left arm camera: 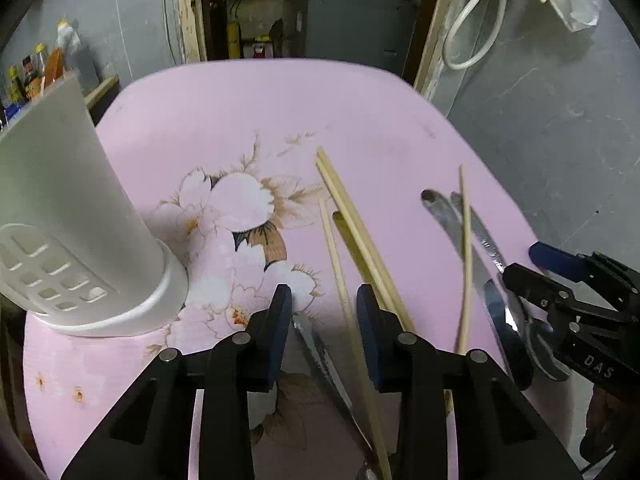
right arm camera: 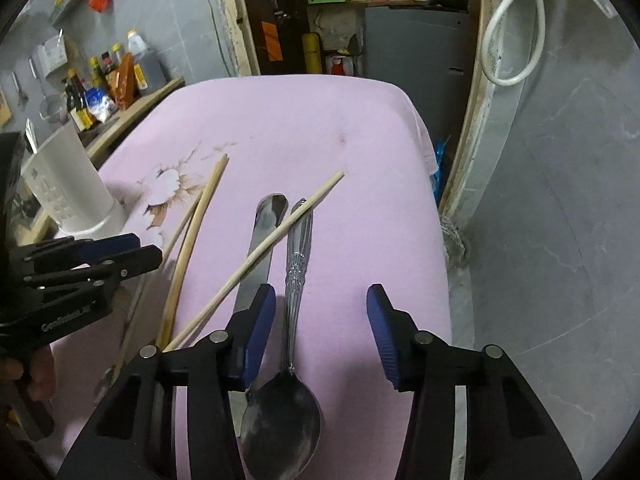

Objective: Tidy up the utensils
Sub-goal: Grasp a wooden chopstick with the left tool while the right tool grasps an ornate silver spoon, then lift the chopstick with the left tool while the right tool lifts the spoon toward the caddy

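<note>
Pink floral cloth [right arm camera: 320,120] covers the table, utensils scattered across it. White slotted holder [right arm camera: 68,184] stands upright near the left edge, a handle poking out the top; up close in the left wrist view it leans out of frame. Left gripper [left arm camera: 324,300] sits low over the near middle, jaws partly open, nothing gripped; one chopstick and a metal utensil [left arm camera: 320,352] run between its fingers, not pinched. Right gripper [right arm camera: 322,300] wide open near the right edge, holding nothing, straddling the spoon [right arm camera: 294,320]. Spoon lies bowl toward the near edge, ornate handle pointing away. Second flat metal handle [right arm camera: 264,232] lies just left of it, parallel. One chopstick [right arm camera: 256,258] crosses diagonally over both handles. Chopstick bunch [left arm camera: 352,220] lies mid-table, between holder and spoon.
</note>
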